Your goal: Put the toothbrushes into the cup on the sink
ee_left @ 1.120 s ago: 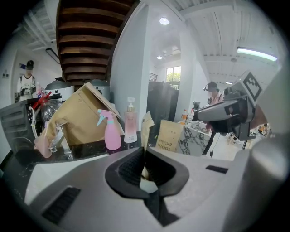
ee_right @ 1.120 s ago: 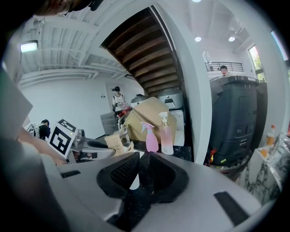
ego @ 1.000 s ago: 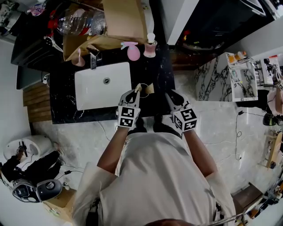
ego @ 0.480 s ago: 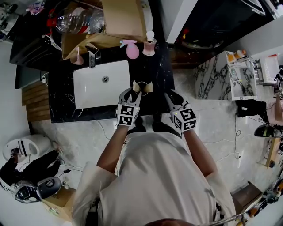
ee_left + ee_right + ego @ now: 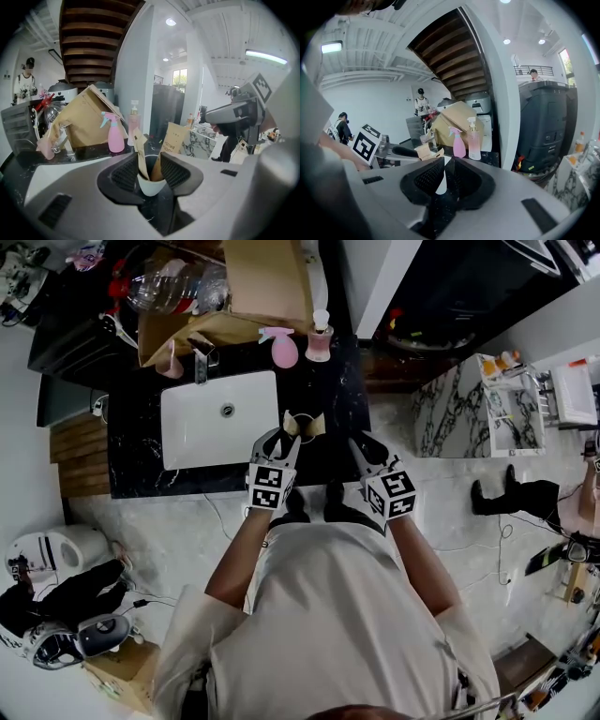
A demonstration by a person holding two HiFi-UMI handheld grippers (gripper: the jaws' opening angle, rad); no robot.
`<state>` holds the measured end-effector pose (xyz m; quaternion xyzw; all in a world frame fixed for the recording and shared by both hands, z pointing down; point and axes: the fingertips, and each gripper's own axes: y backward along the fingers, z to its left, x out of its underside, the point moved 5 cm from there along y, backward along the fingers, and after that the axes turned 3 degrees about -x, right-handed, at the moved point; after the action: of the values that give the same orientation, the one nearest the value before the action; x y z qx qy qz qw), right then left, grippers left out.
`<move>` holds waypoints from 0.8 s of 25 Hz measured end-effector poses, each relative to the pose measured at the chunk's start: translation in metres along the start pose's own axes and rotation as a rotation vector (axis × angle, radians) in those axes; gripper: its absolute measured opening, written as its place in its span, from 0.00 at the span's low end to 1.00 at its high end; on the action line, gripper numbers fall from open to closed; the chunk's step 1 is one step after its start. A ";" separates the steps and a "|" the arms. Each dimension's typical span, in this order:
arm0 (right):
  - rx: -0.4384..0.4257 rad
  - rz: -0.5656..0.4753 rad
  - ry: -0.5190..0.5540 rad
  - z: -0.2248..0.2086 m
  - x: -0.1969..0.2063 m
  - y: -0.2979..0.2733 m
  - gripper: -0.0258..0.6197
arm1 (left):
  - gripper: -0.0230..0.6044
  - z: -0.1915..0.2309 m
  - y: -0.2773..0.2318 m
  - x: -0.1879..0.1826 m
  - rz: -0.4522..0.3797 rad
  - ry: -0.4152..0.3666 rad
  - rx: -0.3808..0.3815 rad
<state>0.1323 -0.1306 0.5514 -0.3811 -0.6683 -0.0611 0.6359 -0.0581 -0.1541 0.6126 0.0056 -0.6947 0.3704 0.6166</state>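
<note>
Black stone surface [image 5: 345,381] with a white sink [image 5: 192,439] at centre left, pink spray bottle [image 5: 284,350] above it, pale marble floor [image 5: 450,512] around, white cup [image 5: 151,183] right of the sink holding two boxed toothbrushes [image 5: 174,138], left gripper [image 5: 284,439] released by the cup after clenching one box a second ago, right gripper [image 5: 361,444] barely parted, empty.
</note>
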 end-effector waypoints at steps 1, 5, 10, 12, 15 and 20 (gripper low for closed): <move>-0.002 -0.001 0.001 0.001 -0.001 0.001 0.17 | 0.28 0.000 0.002 -0.001 -0.004 -0.001 -0.003; -0.013 -0.011 0.009 0.005 -0.005 0.002 0.17 | 0.28 0.002 0.014 -0.009 -0.035 -0.001 -0.024; -0.026 -0.023 0.019 0.008 -0.012 0.001 0.17 | 0.25 0.007 0.027 -0.017 -0.068 0.010 -0.044; -0.033 -0.030 0.026 0.009 -0.015 0.001 0.17 | 0.24 0.010 0.032 -0.020 -0.077 0.015 -0.055; -0.045 -0.038 0.034 0.010 -0.019 -0.001 0.17 | 0.22 0.014 0.041 -0.026 -0.091 0.033 -0.068; -0.066 -0.050 0.048 0.014 -0.028 -0.002 0.17 | 0.20 0.020 0.056 -0.036 -0.111 0.052 -0.086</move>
<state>0.1174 -0.1362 0.5240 -0.3835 -0.6598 -0.1083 0.6371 -0.0919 -0.1402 0.5538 0.0081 -0.6922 0.3054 0.6538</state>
